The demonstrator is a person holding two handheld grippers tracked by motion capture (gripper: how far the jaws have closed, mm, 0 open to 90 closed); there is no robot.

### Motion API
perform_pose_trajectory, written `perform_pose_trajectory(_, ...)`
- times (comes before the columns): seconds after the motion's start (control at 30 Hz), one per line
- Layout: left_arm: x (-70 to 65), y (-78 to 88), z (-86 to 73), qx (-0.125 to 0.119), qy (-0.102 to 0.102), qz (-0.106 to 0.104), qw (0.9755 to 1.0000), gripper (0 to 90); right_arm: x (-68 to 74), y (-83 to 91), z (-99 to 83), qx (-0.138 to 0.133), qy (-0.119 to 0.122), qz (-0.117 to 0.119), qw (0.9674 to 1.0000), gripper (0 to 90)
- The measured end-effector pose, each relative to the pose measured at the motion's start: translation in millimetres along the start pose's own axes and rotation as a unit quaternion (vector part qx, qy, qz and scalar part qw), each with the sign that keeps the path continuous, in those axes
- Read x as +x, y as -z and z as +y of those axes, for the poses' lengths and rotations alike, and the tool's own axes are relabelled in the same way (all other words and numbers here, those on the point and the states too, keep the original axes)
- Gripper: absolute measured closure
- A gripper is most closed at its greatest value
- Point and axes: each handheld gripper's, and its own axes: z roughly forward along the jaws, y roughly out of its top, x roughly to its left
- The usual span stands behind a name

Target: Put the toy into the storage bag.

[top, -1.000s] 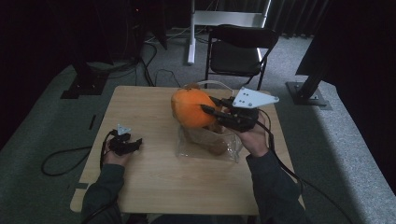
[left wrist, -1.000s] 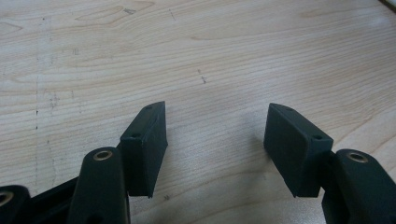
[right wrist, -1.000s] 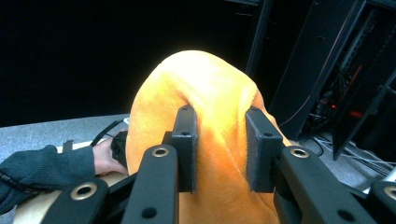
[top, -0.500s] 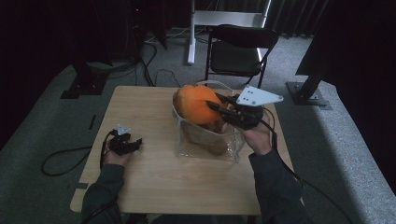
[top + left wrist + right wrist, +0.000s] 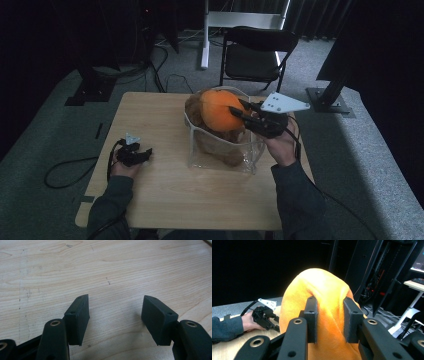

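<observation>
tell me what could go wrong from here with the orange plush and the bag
1. The right gripper pinches only a fold of the orange plush toy, so it could slip free.
2. The clear bag already holds a brown plush and looks full; pushing the orange one in may tip or slide the bag.
3. The left gripper rests open on the table, apart from the bag, so nothing steadies it.

Lab: dark curtains (image 5: 320,20), equipment racks (image 5: 387,277), stands (image 5: 90,85).

The room is dim and dark toward twelve o'clock; the wooden table (image 5: 165,190) is evenly lit, the high view soft.
</observation>
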Motion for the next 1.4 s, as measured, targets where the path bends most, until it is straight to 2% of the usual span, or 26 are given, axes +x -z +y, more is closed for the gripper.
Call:
perform_pose_trajectory(0.57, 0.0, 0.0, 0.0, 0.000, 0.000, 0.000, 1.0000, 40.1, -3.6, 4.2, -9.6, 0.010, -0.004, -0.012, 0.9999, 69.2)
perform_pose_trajectory(1.4, 0.0, 0.0, 0.0, 0.000, 0.000, 0.000, 1.0000, 40.1, -5.6, 9.1, -20.7, 0.019, -0.012, -0.019, 0.9996, 69.2)
